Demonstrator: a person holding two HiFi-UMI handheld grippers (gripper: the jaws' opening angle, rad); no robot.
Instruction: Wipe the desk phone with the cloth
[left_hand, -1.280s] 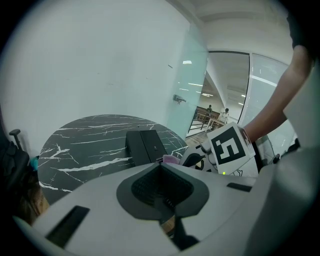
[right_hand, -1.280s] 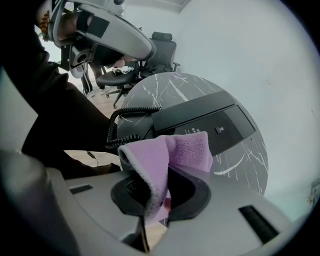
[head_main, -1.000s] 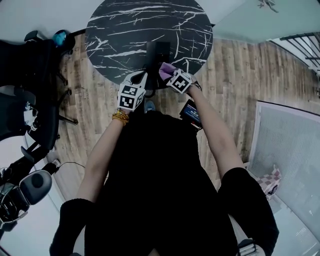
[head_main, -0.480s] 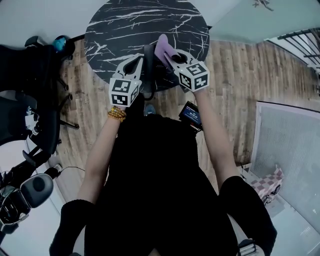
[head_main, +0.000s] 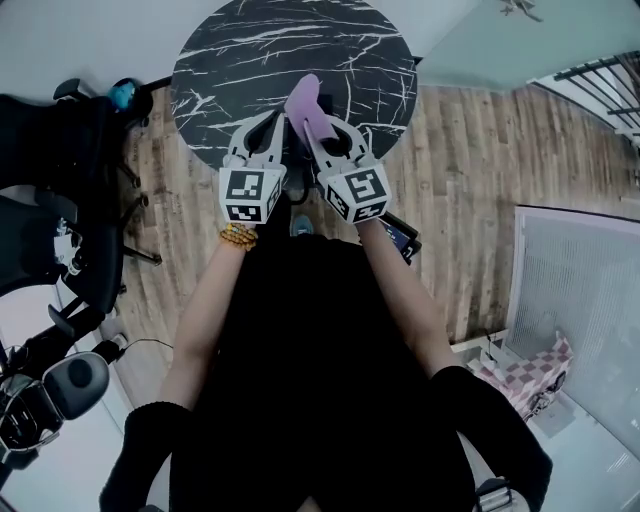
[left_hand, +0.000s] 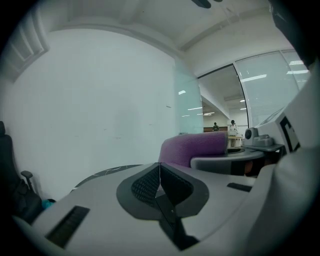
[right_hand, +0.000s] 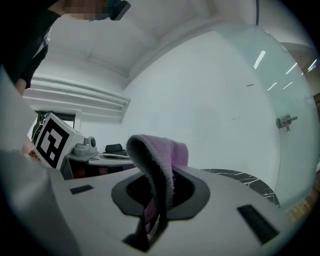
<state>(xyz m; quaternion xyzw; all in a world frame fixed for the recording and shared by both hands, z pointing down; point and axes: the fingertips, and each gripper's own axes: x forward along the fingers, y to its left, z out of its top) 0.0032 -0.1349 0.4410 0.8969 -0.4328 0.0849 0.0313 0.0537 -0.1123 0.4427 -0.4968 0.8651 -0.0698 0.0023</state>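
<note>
The right gripper (right_hand: 156, 220) is clamped on the cloth (right_hand: 162, 150), whose free end flops over its tips. The left gripper (left_hand: 159, 170) has its jaws together on nothing. Both hang over the near edge of the table (head_main: 250, 50). The phone can't be made out and is probably hidden under them. To wipe well, bring the loose fold down flat onto it. Half a second ago the right gripper was farther right; now the two sit side by side.
</note>
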